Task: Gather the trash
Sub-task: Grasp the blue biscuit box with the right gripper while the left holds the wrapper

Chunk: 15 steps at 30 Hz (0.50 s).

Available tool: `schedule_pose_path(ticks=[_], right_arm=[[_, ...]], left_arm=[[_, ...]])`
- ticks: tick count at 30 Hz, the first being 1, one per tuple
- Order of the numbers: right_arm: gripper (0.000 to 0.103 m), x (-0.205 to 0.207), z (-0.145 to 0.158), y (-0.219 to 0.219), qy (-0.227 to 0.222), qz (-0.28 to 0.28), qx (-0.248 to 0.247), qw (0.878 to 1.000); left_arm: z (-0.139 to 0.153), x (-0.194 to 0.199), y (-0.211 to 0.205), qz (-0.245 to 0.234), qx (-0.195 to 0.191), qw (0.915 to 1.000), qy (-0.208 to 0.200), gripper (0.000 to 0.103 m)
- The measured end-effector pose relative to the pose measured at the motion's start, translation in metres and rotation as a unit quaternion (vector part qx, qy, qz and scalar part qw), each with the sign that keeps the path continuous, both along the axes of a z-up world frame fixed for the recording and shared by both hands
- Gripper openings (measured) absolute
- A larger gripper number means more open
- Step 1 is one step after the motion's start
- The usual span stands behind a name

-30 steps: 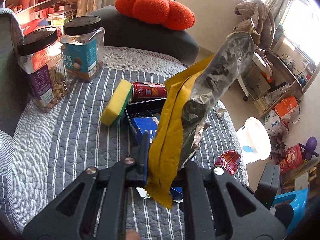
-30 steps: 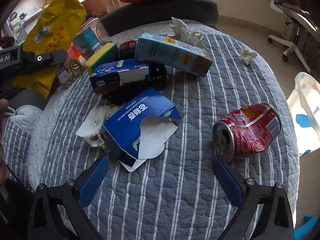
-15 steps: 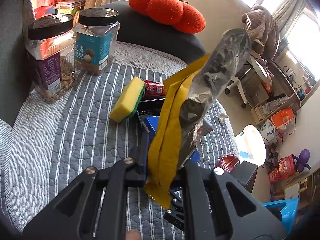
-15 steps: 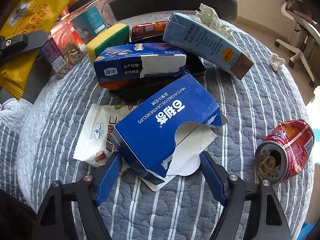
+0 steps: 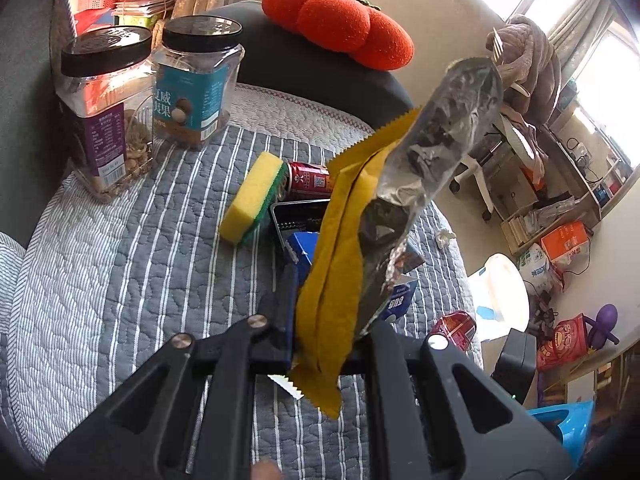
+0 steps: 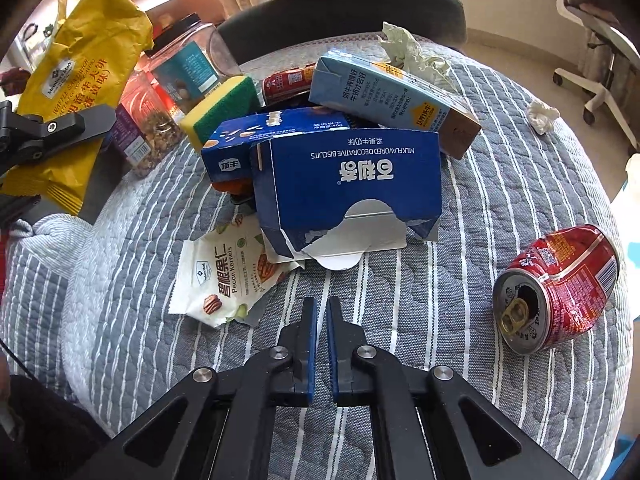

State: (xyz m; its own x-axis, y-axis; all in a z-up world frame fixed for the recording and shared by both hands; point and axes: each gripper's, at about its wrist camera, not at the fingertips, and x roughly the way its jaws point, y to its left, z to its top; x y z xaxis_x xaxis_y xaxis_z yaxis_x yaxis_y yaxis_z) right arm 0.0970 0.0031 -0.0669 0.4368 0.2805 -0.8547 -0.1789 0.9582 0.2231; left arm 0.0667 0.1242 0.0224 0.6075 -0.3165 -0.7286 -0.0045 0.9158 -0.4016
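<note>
The left gripper (image 5: 328,344) clamped the light, crinkly yellow bag (image 5: 340,280); the right gripper (image 6: 320,320) was closed empty short of the stiff, light biscuit box (image 6: 344,184).

left gripper (image 5: 328,320) angled downward, jaws clamped on a yellow bag (image 5: 336,280). right gripper (image 6: 321,316) pitched steeply down, blue pads (image 6: 310,344) drawn together with nothing between them.

Yellow wrapper (image 5: 332,304), grey white-striped quilt (image 6: 500,184)
</note>
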Motion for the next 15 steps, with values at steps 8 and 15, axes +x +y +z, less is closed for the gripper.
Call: schedule_pose_path(ticks=[8,15], right_arm=[[0.064,0.01,0.014,-0.013,0.003,-0.024,0.052,0.998],[0.083,0.033,0.018,0.012,-0.037,-0.032,-0.022,0.999]], left_arm=[[0.0,0.002,-0.003,-0.016,-0.007,0.9998,-0.001,0.012],[0.001,0.005,0.009,-0.006,-0.034,0.9994,0.002,0.012]])
